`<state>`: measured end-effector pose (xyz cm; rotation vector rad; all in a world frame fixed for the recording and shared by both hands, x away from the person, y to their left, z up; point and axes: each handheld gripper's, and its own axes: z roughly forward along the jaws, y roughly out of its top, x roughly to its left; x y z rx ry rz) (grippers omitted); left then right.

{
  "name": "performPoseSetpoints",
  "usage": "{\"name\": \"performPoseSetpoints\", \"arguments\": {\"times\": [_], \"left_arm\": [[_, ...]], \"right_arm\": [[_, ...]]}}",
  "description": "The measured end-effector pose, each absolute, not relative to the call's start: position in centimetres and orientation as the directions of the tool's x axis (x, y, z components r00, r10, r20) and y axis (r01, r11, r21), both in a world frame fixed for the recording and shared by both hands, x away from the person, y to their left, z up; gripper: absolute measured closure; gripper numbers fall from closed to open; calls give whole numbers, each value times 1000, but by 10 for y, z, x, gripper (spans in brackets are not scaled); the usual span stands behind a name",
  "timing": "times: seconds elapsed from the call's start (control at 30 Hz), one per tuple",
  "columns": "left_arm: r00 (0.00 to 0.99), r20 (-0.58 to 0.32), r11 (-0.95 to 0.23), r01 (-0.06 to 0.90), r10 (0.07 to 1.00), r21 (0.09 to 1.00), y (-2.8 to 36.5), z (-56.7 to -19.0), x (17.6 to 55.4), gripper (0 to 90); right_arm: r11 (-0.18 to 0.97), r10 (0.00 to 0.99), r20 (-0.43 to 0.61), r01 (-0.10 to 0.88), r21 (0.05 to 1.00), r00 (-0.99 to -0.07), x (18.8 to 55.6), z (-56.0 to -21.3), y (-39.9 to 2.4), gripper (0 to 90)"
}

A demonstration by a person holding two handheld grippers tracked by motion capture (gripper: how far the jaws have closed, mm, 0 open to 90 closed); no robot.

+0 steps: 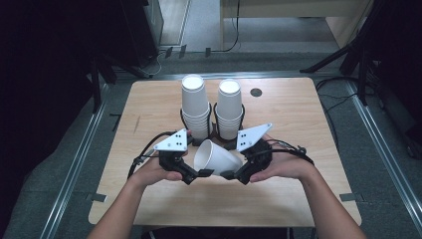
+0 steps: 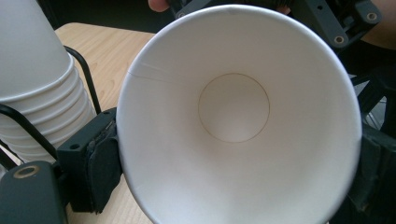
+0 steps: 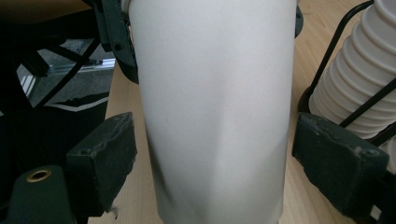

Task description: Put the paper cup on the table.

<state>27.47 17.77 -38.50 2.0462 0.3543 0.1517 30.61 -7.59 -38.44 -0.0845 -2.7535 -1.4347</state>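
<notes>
A single white paper cup (image 1: pixel 217 157) lies on its side in the air just above the wooden surface (image 1: pixel 278 189), held between the 2 tools near the person's edge. Its open mouth faces the left tool (image 1: pixel 193 175) and its base end points toward the right tool (image 1: pixel 234 175).

In the left gripper view, the cup's rim sits between the tool's jaws, with the left pad (image 2: pixel 100 163) touching the outside of the rim and the other jaw against the rim at the right edge; the tool is pinching the cup at its mouth. The round bottom of the cup shows deep inside.

In the right gripper view, the cup's body (image 3: pixel 212 107) runs up the middle between the 2 black pads (image 3: pixel 102 161). The wall is slightly dented near the bottom, yet a thin gap shows on both sides between pad and cup, so the right tool stands spread around the cup without pressing it.

Behind the hands, 2 stacks of white cups stand upside down in black wire holders: the left stack (image 1: pixel 195 107) and the right stack (image 1: pixel 229 108), side by side near the middle of the surface. A small dark round disc (image 1: pixel 256 92) lies on the surface beyond the right stack.
</notes>
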Motion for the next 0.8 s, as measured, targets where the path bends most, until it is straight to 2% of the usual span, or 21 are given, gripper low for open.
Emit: {"name": "performPoseSetpoints", "arguments": {"times": [0.8], "left_arm": [[952,-16,-497,173,306,850,169,-388,274,79]], "right_arm": [[628,42,98,102,771,-994,307,-391,-67,191]]}}
